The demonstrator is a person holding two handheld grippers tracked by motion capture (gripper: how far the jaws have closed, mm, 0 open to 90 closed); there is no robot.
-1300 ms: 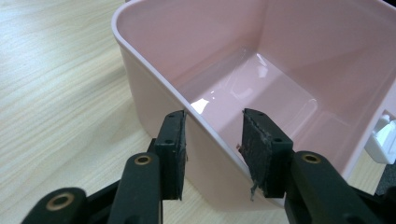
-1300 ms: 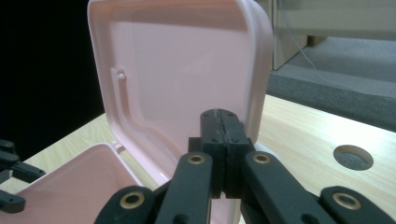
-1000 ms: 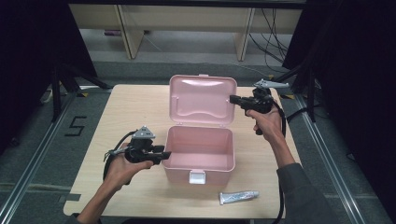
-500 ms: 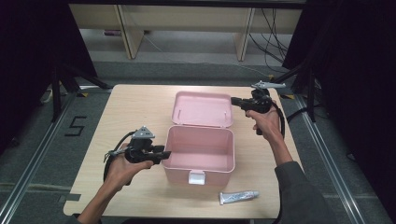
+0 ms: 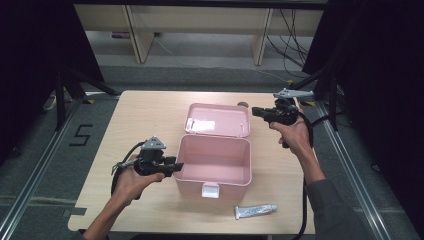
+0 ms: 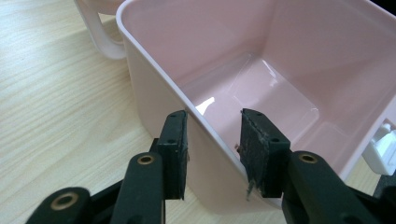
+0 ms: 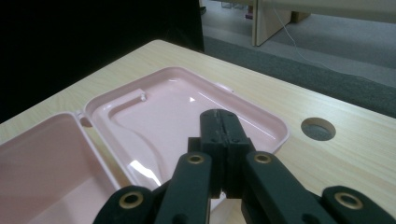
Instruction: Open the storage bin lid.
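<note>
1. A tube [image 5: 255,211] lies near the near edge of the tabletop [image 5: 125,120], toward the right, just in front of the box [image 5: 214,162] and apart from it; neither gripper is near it.
2. The box sits at the middle of the tabletop, its latch [image 5: 210,190] facing the near edge; its inside is bare in the left gripper view.
3. The left gripper [image 5: 172,166] holds at the box's left wall [image 6: 154,74], jaws spread and straddling the rim, one outside and one inside; I cannot tell whether either pad presses the wall; it looks placed to steady the box; it has kept this spot through the last second.
4. The lid [image 5: 218,120] is the change; a second ago it stood upright on its hinge, half a second ago it was leaning back, and now it lies flat on the tabletop behind the box, inner face up.
5. The right gripper [image 5: 256,112] hovers just off the lid's right edge, jaws pressed together on nothing, as the right gripper view shows; it has drawn a little away from the lid.
6. Past the lid, toward the far right corner, is a round hole [image 7: 318,129] in the tabletop.
7. My reading: opening is done, the box is fully open and steadied; the likely next thing is the tube, which the right gripper could fetch.
</note>
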